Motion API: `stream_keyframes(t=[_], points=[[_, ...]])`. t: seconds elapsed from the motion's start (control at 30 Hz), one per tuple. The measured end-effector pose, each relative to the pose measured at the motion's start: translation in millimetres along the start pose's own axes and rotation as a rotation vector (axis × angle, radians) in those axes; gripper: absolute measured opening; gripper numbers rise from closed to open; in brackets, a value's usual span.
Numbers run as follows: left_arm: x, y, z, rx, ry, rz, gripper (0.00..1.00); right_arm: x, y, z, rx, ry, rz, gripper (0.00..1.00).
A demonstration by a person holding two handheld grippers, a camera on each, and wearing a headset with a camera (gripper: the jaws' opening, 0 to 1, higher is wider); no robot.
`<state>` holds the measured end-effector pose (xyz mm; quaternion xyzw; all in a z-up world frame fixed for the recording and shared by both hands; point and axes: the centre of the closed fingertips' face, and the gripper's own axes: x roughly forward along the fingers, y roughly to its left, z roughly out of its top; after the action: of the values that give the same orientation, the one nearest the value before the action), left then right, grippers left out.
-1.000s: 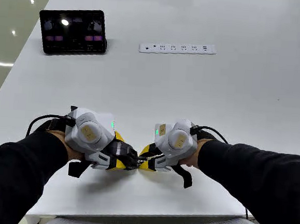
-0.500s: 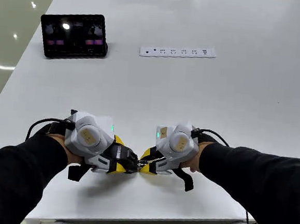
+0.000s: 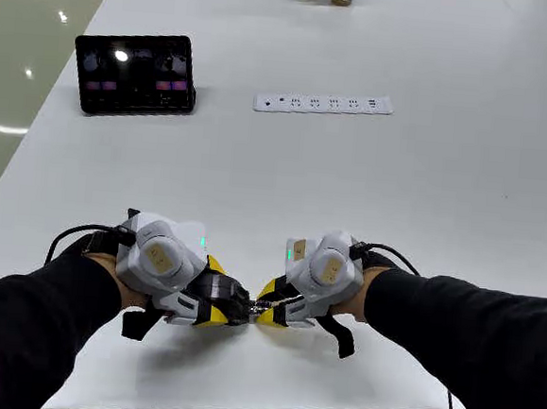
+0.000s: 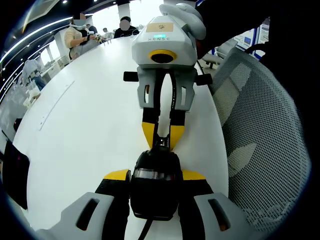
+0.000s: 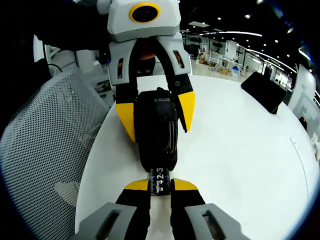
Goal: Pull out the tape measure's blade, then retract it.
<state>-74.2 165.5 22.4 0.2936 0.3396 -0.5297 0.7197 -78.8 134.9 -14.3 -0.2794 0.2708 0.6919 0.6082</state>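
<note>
White tabletop (image 3: 350, 192) in open office, tape measure (image 4: 155, 195) was clamped by left tongs (image 4: 155, 176), blade (image 5: 160, 177) pinched by right tongs (image 5: 160, 187).

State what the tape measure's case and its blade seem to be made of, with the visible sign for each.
Tape measure case: probably black plastic or rubber, matte with soft highlights. Blade: thin dark strip with white printed numerals, possibly coated steel; unclear.
</note>
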Motion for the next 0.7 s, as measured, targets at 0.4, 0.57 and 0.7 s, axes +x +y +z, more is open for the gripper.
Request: stream_keyframes(t=[0.4,0.57,0.7], points=[[-0.3,0.0,0.1,-0.001,-0.001,0.000,0.31,-3.6,0.0,-3.9,0.009,0.001,0.004,0.12],[-0.2,0.0,0.0,-0.002,0.000,0.002,0.31,-6.4,-0.1,-6.6,0.010,0.004,0.005,0.12],[-0.2,0.0,0.0,-0.003,0.000,0.003,0.31,-8.4,-0.6,-8.8,0.012,0.006,0.004,0.12]])
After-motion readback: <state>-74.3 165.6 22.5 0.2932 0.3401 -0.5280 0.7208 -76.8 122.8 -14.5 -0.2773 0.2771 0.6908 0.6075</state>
